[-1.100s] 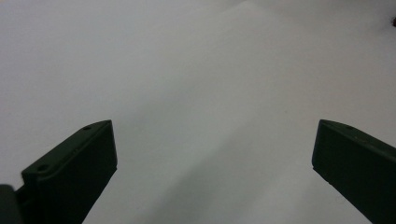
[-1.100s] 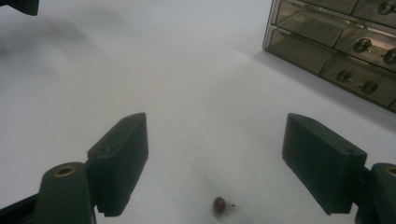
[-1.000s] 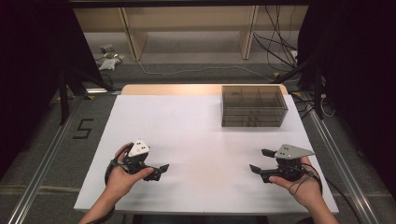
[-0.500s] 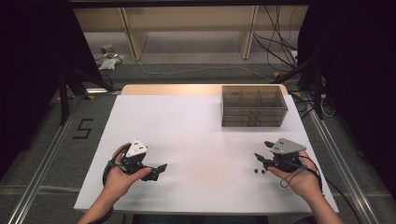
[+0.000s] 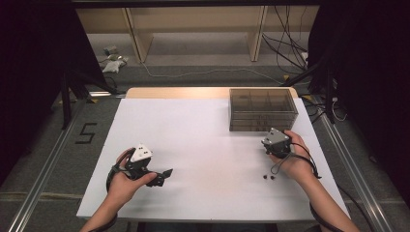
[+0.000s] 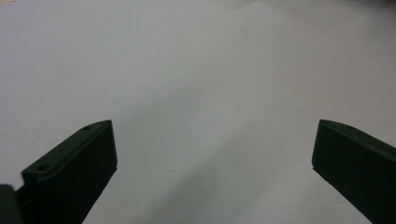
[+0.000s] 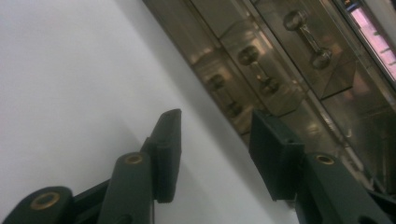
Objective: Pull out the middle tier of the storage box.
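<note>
A smoky see-through drawer box stands at the table's back right. My right gripper sits just in front of it, pointing at its front. In the right gripper view the box shows small drawers with metal bar handles. The right gripper has its jaws partway apart. They have just been closing, and nothing lies between them. My left gripper rests at the front left, held in a hand. Its jaws stand wide in the left gripper view, with bare table between them.
The white table stretches between the two hands. Two small dark bits lie on it just in front of the right hand. Behind the table are a wooden shelf frame and loose cables on the floor.
The right gripper has moved from the front edge up toward the drawer box and turned to face it, and its jaws have narrowed. Two small dark bits now show where it was. The left gripper kept still.
</note>
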Demonstrator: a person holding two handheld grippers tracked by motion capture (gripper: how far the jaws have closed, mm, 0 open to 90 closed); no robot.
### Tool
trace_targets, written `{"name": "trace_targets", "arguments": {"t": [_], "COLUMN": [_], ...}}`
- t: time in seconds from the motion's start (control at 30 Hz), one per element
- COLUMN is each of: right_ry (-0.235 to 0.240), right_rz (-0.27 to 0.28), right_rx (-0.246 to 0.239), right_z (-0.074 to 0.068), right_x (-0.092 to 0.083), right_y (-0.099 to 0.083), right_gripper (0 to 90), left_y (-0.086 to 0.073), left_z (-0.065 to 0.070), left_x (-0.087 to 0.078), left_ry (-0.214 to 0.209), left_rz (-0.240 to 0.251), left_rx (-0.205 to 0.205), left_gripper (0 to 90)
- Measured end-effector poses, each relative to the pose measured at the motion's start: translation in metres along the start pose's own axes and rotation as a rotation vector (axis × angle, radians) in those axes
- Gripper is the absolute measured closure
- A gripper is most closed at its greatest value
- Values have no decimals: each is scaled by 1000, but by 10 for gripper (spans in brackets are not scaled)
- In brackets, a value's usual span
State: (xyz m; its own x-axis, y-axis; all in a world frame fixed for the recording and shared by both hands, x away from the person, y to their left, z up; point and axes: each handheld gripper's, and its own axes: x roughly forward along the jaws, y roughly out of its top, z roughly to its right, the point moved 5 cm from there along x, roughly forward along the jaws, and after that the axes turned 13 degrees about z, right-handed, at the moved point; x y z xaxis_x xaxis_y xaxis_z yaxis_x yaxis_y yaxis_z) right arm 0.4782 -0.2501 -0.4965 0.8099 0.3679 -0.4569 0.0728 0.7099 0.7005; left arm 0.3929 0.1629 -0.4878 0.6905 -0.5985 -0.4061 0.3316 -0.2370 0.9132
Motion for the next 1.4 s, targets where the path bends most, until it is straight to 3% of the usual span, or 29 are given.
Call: {"name": "trace_targets", "arguments": {"t": [0.23, 0.4, 0.7, 0.83, 0.93, 1.03, 1.1, 1.13, 1.17, 1.3, 1.4], "right_ry": [-116, -133, -140, -153, -158, -168, -175, -188, -186, -207, -217], "right_rz": [-28, -34, -59, -69, -72, -78, -78, -76, -75, -84, -89], "right_rx": [-101, -165, -221, -260, -325, -330, -370, -361, -391, -402, -437], "right_z": [15, 15, 17, 15, 17, 15, 15, 14, 15, 13, 13], "right_x": [20, 27, 35, 38, 40, 40, 41, 41, 41, 41, 42], "right_y": [1, 3, 3, 3, 4, 4, 4, 4, 4, 3, 4], "right_gripper": [601, 605, 608, 628, 653, 663, 677, 682, 691, 707, 733], "left_y": [-1, -1, 0, -1, -1, -1, -1, 0, 0, 0, 0], "left_z": [0, -1, -1, -1, -1, -1, -1, -1, -1, -1, -1], "left_x": [1, 1, 0, 0, 1, 0, 1, 1, 1, 1, 1], "left_ry": [0, -1, 0, 0, 1, 1, 0, 1, 1, -1, -1], "left_rz": [-2, -1, -3, -2, -2, -3, 2, 7, 7, 11, 4], "left_rx": [3, -1, 1, -4, -3, -3, -8, -14, -14, -14, -7], "left_gripper": [0, 0, 0, 0, 0, 0, 0, 0, 0, 0, 0]}}
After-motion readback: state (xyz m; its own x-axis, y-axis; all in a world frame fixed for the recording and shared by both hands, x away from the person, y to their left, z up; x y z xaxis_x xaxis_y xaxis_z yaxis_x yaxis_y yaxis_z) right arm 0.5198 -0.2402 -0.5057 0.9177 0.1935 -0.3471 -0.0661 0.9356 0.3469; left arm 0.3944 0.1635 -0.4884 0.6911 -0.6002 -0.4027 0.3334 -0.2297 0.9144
